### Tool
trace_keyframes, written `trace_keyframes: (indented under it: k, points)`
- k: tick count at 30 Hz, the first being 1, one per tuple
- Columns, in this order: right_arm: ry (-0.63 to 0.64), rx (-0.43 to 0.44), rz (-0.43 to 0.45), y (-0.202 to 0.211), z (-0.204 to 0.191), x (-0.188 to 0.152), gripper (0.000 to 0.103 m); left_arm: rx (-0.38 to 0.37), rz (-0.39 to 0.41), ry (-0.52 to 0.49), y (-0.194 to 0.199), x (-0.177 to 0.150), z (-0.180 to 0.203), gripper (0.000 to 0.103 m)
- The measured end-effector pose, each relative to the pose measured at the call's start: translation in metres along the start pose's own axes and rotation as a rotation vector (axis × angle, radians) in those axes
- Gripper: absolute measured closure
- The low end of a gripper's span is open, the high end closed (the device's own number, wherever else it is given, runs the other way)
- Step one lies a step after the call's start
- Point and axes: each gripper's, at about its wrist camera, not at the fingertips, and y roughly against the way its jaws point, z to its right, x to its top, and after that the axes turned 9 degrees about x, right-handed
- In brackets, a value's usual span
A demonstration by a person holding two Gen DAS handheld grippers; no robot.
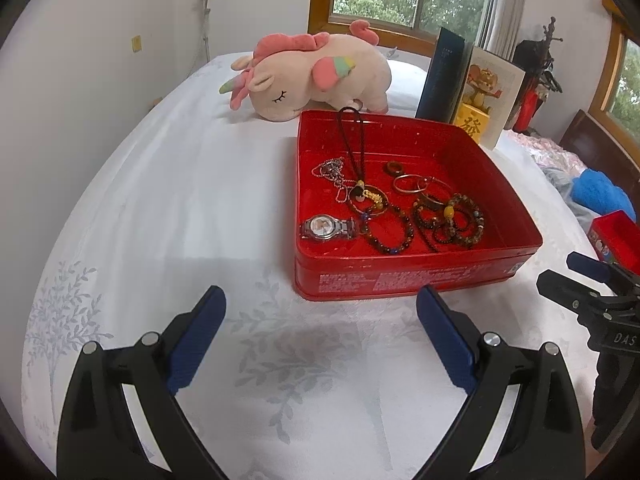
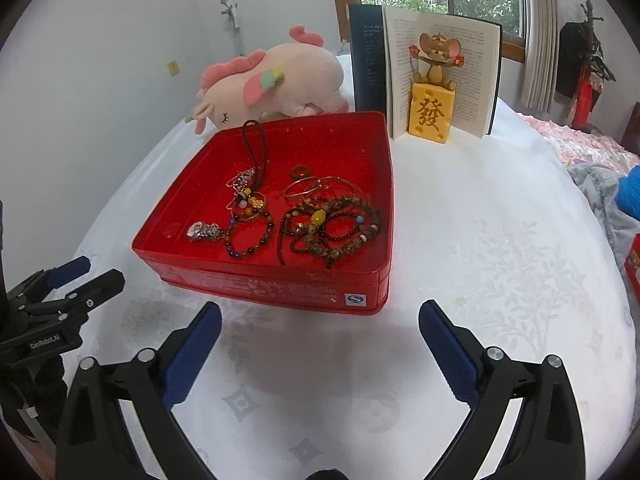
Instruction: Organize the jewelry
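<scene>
From the left wrist view, the left tool (image 1: pixel 320 312) hangs above the white bed (image 1: pixel 180 208) with its blue pads spread wide and nothing between them, just short of the near wall of the red tin (image 1: pixel 400 280). The right tool (image 1: pixel 576 280) shows at the right edge, also apart and empty as far as can be seen. The tin holds all the jewelry in a loose heap: a watch (image 1: pixel 326 227) at the near left, a silver chain (image 1: pixel 332 172), a black cord necklace (image 1: pixel 352 136) draped over the far wall, thin bangles (image 1: pixel 412 184), a small brown ring (image 1: pixel 394 168) and a knot of bead bracelets (image 1: pixel 448 220). A second, smaller red box (image 1: pixel 616 240) sits at the far right; I cannot tell what is in it. The main risk, I judge, is tangling: lifting one bracelet may drag its neighbours or the chain out with it.

From the right wrist view, the right tool (image 2: pixel 320 320) is likewise wide open and holds nothing, near the tin's front corner. The bed is soft, so pushing against the tin could tip or slide it. The thin bangles lie flat and may slip from the pads. Behind stand an open book (image 2: pixel 444 76), a mouse figure (image 2: pixel 434 64) and a plush unicorn (image 2: pixel 276 80), well apart from the tools.
</scene>
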Motion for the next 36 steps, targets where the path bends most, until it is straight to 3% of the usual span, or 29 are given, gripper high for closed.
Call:
trace_keyframes:
  k: [11, 36]
  points:
    - [-0.007, -0.009, -0.031, -0.013, 0.003, -0.001, 0.004, 0.01, -0.038, -0.002, -0.015, -0.002, -0.001, 0.008]
    - [-0.011, -0.033, -0.03, -0.017, 0.002, 0.008, 0.004, 0.012, -0.044, -0.016, -0.02, 0.015, 0.01, 0.008]
